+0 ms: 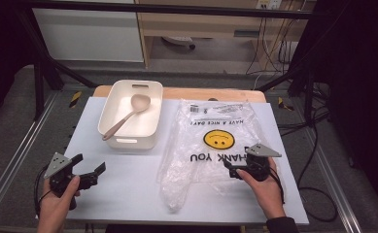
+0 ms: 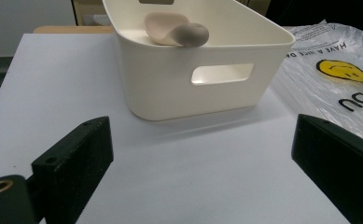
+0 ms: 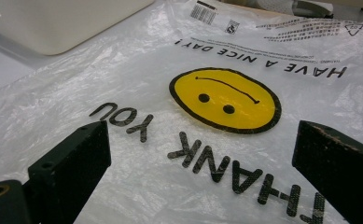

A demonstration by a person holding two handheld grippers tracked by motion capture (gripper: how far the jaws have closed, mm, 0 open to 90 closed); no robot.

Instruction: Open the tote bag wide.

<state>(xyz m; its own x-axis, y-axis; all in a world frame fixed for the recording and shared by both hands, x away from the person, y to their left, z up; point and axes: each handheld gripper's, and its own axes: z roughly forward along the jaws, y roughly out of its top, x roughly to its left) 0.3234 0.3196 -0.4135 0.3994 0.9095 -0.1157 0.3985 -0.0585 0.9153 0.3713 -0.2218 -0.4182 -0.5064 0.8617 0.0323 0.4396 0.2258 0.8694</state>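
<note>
A white sheet (image 1: 128, 194) covers the table, and a strip of the wooden tabletop (image 1: 201, 93) shows along its 12 o'clock edge. Yellow-and-black tape marks (image 1: 75, 98) sit off the corners at 10 and 2 o'clock. Beyond, a black frame bar (image 1: 177, 8) crosses at 12 o'clock, a white cabinet (image 1: 89, 34) stands at 11 o'clock, and cables (image 1: 269, 43) hang at 1 o'clock.
</note>
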